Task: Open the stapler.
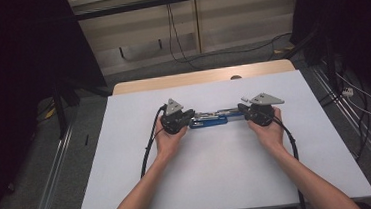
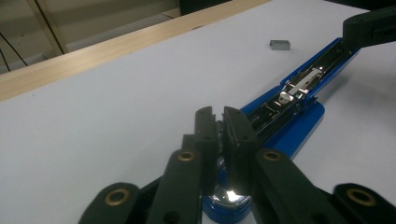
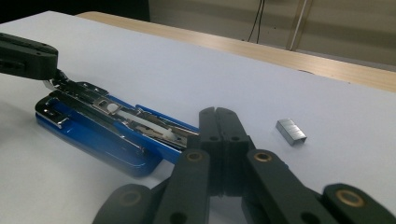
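A blue stapler (image 1: 209, 119) lies unfolded flat on the white table (image 1: 204, 178), its metal staple rail (image 2: 299, 84) bared. My left gripper (image 1: 192, 115) is at its left end, and the jaws (image 2: 218, 116) stand a narrow slit apart with the tip of the rail between them. My right gripper (image 1: 241, 111) is at the other end, with its jaws (image 3: 218, 114) pressed together and no gap at the tips. The stapler's blue lid (image 3: 154, 119) runs up against the side of them. A small grey block of staples (image 3: 291, 131) lies just beyond the right gripper.
A wooden strip (image 1: 201, 77) edges the table's far side. Black cables (image 1: 149, 147) trail from both grippers toward the near edge. Dark stands (image 1: 67, 93) and floor cables (image 1: 359, 101) flank the table.
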{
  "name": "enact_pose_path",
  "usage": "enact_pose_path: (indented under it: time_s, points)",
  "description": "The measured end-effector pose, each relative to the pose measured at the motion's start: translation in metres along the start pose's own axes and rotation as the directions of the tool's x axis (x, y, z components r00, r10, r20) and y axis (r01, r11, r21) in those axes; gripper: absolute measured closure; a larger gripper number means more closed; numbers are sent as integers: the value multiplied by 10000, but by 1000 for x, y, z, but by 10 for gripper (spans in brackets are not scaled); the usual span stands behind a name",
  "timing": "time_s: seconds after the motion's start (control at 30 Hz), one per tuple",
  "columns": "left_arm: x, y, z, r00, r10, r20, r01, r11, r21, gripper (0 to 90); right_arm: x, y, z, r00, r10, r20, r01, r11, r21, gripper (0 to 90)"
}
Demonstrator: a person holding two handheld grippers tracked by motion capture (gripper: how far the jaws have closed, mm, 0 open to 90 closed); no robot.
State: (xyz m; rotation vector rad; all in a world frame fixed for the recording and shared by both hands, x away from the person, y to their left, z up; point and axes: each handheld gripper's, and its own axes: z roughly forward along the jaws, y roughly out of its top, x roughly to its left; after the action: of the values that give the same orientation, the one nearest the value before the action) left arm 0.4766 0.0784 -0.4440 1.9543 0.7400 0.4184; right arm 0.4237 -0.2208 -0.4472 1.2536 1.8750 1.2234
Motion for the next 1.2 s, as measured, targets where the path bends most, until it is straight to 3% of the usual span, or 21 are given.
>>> enact_pose_path:
  time_s: [0.3, 0.53, 0.8, 0.97, 1.2]
  points:
    - [8, 4, -9, 9996, -253, -117, 250, 9994, -260, 751, -1, 3, -2, 9997, 71, -218, -80, 9992, -389, 840]
    - [9, 4, -14, 9992, -314, -253, 306, 9991, -305, 563, 0, 4, -4, 9996, 196, -218, -207, 9983, -539, 711]
    - [12, 6, -20, 9962, -731, -476, 713, 9967, -376, 313, 1, 3, -1, 9996, 269, 111, -267, 9994, -202, 385]
    - [13, 6, -21, 9957, -682, -624, 670, 9975, -205, 144, 0, 4, -1, 9991, 347, 248, -337, 9987, -387, 196]
    - [15, 5, -23, 9952, -860, -463, 850, 9961, -215, 63, 2, 5, 0, 9997, 239, 112, -233, 9986, -474, 104]
